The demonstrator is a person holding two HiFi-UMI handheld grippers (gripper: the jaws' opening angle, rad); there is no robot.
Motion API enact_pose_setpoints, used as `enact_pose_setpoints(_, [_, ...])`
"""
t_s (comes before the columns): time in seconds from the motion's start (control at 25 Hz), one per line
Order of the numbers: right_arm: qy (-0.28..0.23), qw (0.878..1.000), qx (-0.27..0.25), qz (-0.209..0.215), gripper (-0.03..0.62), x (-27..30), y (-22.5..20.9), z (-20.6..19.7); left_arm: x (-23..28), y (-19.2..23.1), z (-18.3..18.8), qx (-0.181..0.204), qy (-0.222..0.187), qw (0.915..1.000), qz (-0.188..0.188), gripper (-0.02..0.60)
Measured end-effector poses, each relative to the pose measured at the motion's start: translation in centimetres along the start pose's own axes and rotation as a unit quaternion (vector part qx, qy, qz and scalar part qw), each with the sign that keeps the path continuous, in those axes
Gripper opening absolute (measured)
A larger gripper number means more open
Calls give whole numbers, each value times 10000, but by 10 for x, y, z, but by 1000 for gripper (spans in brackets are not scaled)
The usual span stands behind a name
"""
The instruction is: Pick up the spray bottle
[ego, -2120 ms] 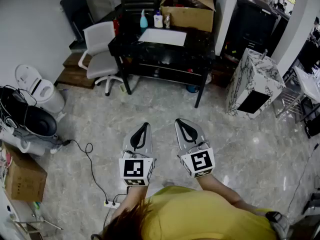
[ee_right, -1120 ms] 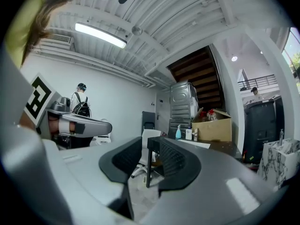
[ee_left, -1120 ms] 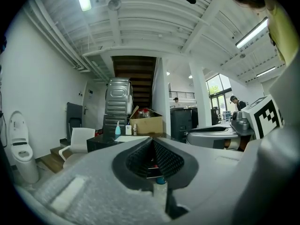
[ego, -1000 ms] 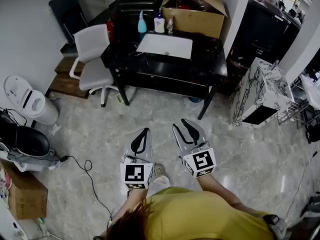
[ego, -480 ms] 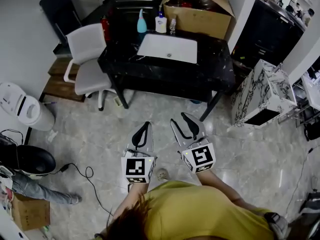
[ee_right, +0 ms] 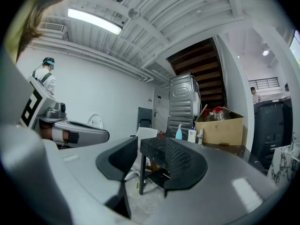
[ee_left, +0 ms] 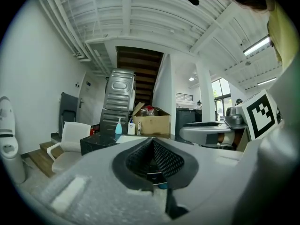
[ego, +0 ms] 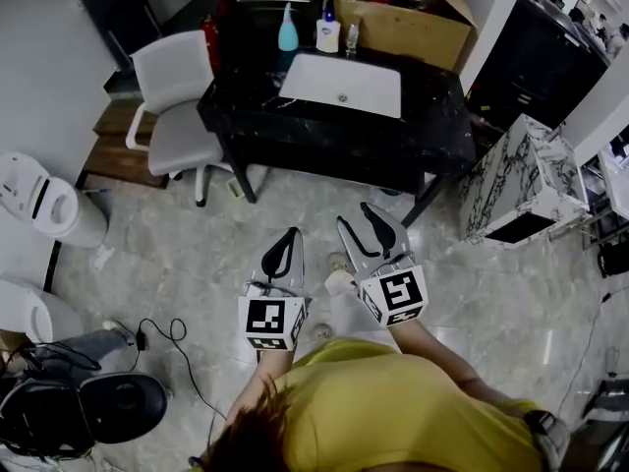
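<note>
I am closer to the black worktop [ego: 324,131] than a moment ago: in the head view it has slid toward me and fills more of the far side, and the white chair [ego: 175,91] at its left end is larger too. Both grippers have come along with me, level and pointing at it. So I judge that I am on the approach, with the pick-up itself not yet begun.

The spray bottle [ego: 287,31], which I take to be the blue one with the pale nozzle, stands upright at the far edge of the worktop. It is just left of a white bottle [ego: 328,34], beyond the white sink [ego: 344,85], with the cardboard box [ego: 403,18] to the right. It is well apart from both grippers, with the whole depth of the worktop and a strip of floor between us.

My right gripper [ego: 354,216] has just been opening. Its jaws stand partly apart, with a clear gap and nothing in it; through that gap I see only the near leg and corner of the worktop. It touches nothing. My left gripper [ego: 288,240] has its jaws together at the tips, and it is empty and in the air beside the right one.

Since the right gripper is the one spreading, I expect it to take the bottle.
</note>
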State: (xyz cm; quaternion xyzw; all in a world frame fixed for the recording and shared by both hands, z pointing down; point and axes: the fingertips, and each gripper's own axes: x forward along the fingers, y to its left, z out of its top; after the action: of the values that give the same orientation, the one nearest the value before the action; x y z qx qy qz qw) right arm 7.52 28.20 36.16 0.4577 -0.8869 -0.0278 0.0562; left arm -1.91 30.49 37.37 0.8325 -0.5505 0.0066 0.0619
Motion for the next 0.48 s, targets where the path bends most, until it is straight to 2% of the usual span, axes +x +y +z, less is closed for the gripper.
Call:
enact_pose_setpoints(0.2, [-241,9997,-55,40,173,23,-5,5,10,12,1,45,-128,9999,-13,2])
enact_pose_setpoints(0.48, [-713,9974,-64,48,173,70,-33,6,48,35,5,330,-375,9987,-55,2])
